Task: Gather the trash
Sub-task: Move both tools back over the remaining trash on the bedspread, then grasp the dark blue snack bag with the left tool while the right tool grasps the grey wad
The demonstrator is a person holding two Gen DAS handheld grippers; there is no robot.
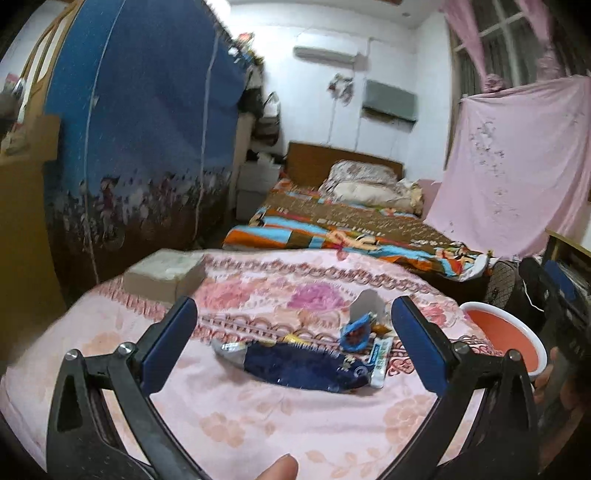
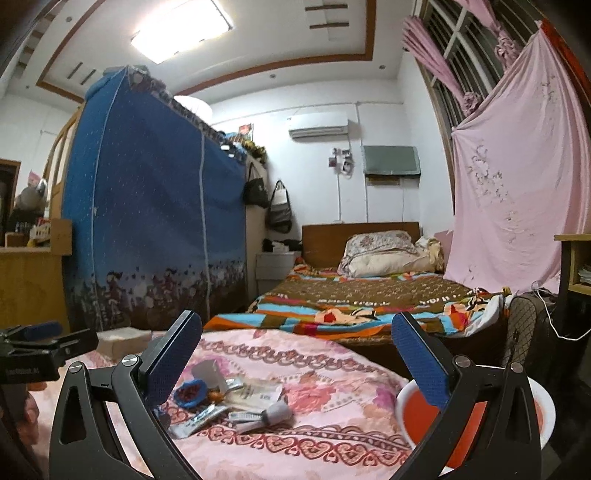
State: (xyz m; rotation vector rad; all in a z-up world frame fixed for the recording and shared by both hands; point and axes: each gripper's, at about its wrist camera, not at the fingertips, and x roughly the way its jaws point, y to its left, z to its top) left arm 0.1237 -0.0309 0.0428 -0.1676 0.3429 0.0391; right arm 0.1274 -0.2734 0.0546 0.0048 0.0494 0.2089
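**Wrappers heaped mid-frame on the pink blanket**

Left tool (image 1: pixel 293 332) spread wide, nothing pinched, hanging over a dark blue wrapper (image 1: pixel 303 365). Right tool (image 2: pixel 295 363) spread too, empty, trash pile (image 2: pixel 229 400) low centre. Red bowl (image 2: pixel 417 413) at lower right, near the pink blanket (image 2: pixel 332 439) edge.

Bright ceiling light (image 2: pixel 181 27) glares overhead; left view motion-blurred, both fisheye-warped with dark corners
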